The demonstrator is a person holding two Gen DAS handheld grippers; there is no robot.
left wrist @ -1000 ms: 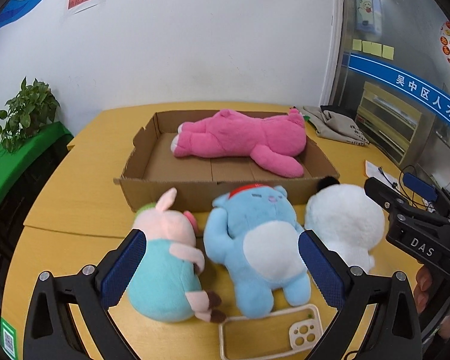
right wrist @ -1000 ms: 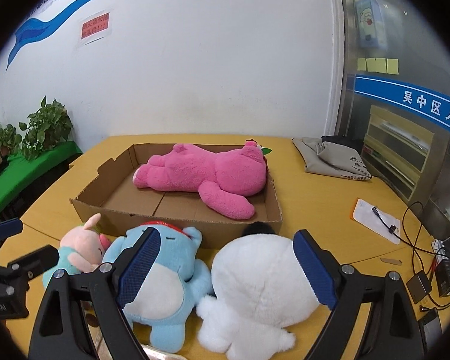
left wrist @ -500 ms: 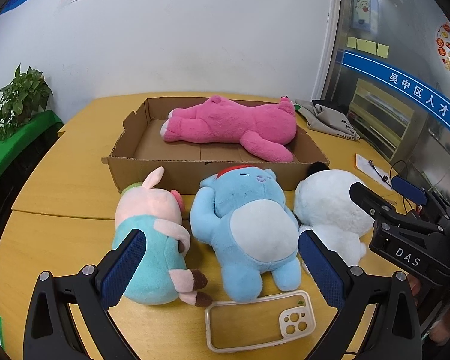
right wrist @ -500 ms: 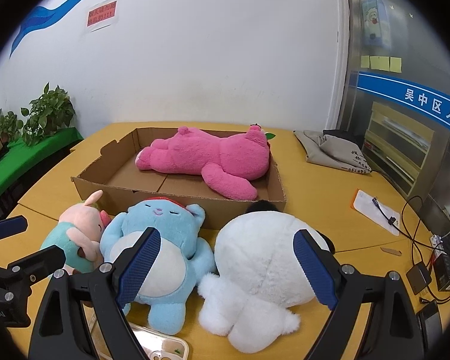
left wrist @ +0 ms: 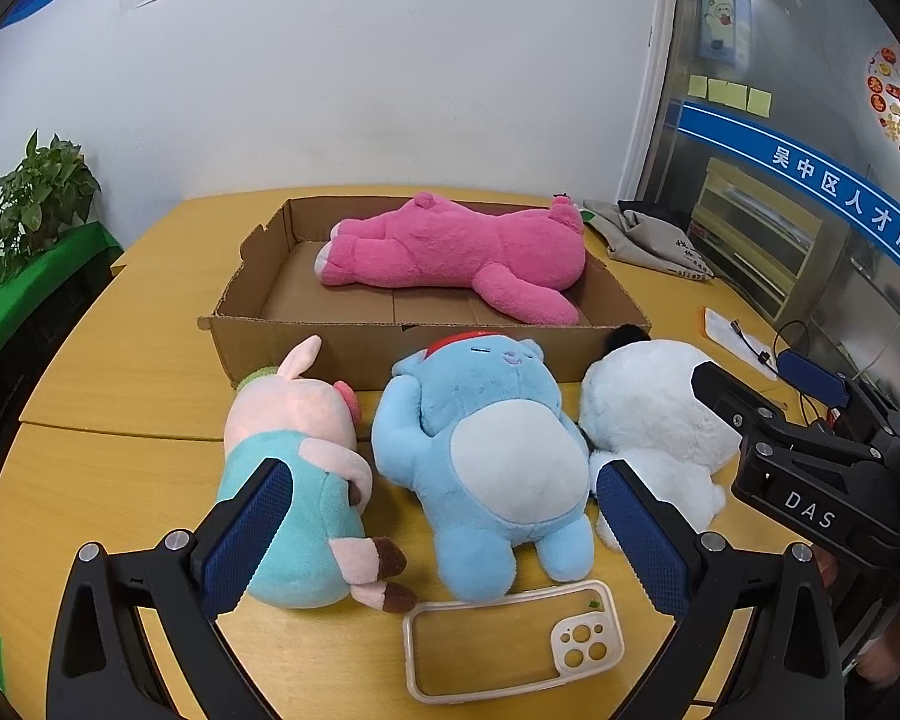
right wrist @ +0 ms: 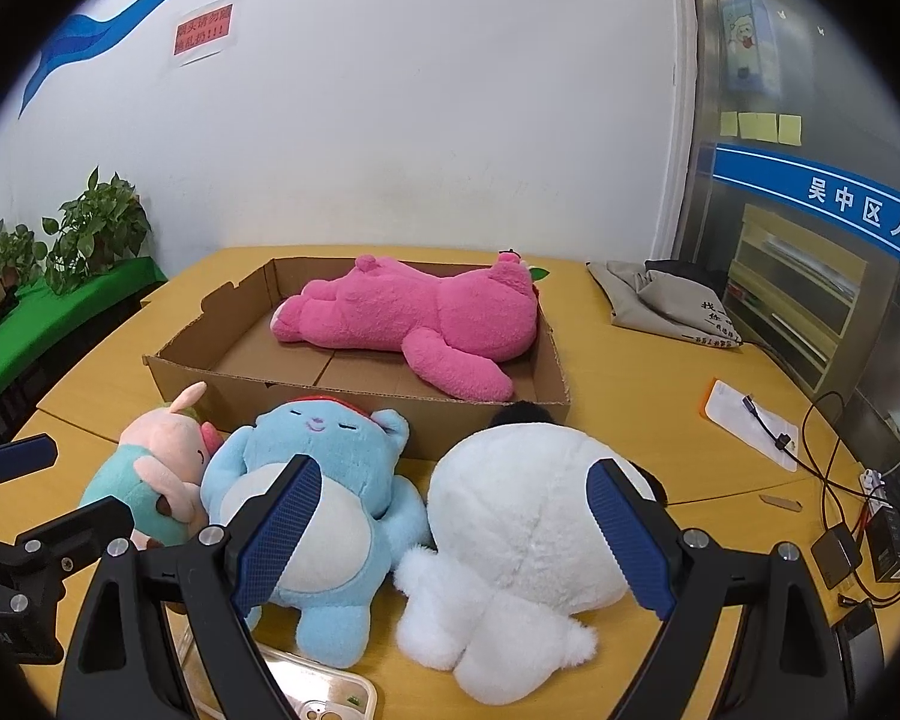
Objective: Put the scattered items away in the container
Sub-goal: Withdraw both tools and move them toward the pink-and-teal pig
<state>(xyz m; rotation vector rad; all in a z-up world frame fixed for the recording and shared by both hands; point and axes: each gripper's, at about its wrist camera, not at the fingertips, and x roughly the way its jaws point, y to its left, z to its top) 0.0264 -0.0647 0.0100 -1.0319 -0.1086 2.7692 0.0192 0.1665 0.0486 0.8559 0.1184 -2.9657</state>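
A shallow cardboard box [left wrist: 342,354] [right wrist: 198,384] lies on the yellow table with a pink plush [left wrist: 462,252] [right wrist: 414,318] stretched out inside. In front of the box lie three plush toys in a row: a pig in teal [left wrist: 288,480] [right wrist: 150,480], a blue bear [left wrist: 486,450] [right wrist: 318,504] and a white plush [left wrist: 654,420] [right wrist: 510,534]. A clear phone case [left wrist: 510,642] [right wrist: 318,696] lies nearest me. My left gripper [left wrist: 444,534] hangs open above the blue bear's legs, touching nothing. My right gripper [right wrist: 450,534] stands open above the white plush, nothing between its pads.
A grey cloth bag [left wrist: 654,234] [right wrist: 660,300] sits at the back right. A paper sheet with a cable [right wrist: 750,426], a power strip and adapters [right wrist: 870,516] lie along the right edge. Potted plants [right wrist: 84,228] stand on a green ledge at the left.
Both views have drawn back and up a little from the toys, so the phone case now shows fully. The toys and box have not moved; both grippers stay open.
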